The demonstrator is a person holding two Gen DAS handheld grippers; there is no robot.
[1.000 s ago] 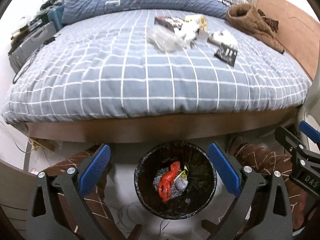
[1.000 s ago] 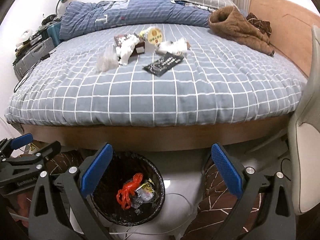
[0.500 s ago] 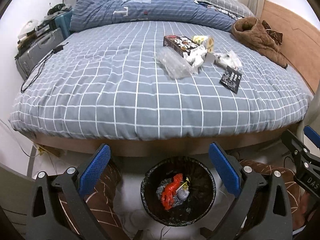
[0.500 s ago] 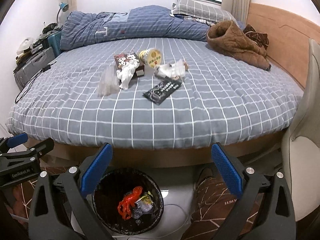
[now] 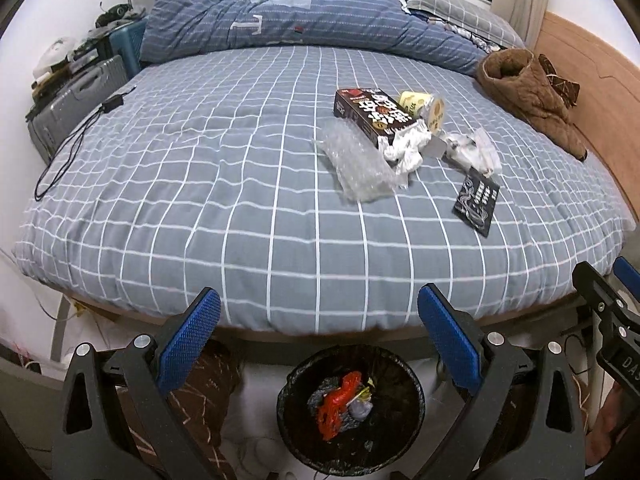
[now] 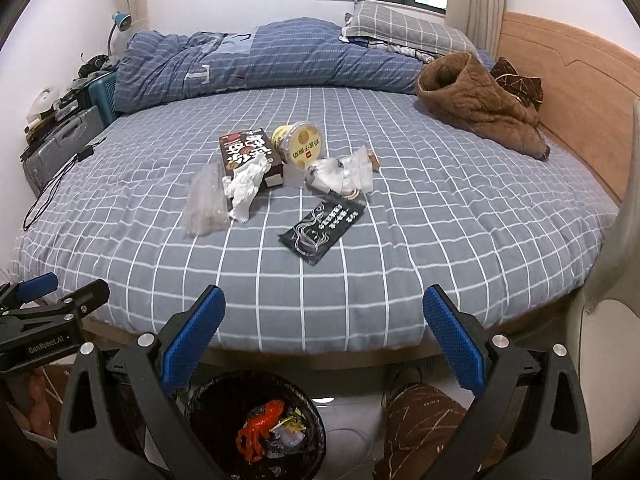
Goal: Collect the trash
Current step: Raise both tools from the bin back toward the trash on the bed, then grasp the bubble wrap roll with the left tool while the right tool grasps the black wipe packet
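Trash lies grouped on the bed: a clear bubble bag (image 5: 360,164) (image 6: 206,200), a dark box (image 5: 372,114) (image 6: 248,154), crumpled white paper (image 5: 404,150) (image 6: 244,188), a yellow cup (image 5: 424,108) (image 6: 298,144), a clear wrapper (image 5: 474,152) (image 6: 340,174) and a black sachet (image 5: 476,204) (image 6: 322,228). A black bin (image 5: 296,432) (image 6: 200,436) on the floor holds red plastic and wrappers. My left gripper (image 5: 318,336) and right gripper (image 6: 322,334) are both open and empty, above the bin at the bed's near edge.
The bed (image 5: 200,184) has a grey checked cover, a rolled blue duvet (image 5: 288,20) at the back and a brown jacket (image 5: 528,92) at the right. A suitcase (image 5: 72,100) and cable (image 5: 64,152) are at the left. A chair (image 6: 616,248) stands right.
Both grippers have risen and tilted up: the bed and trash fill more of each view, and the bin has dropped toward the bottom edge. Both stay open.
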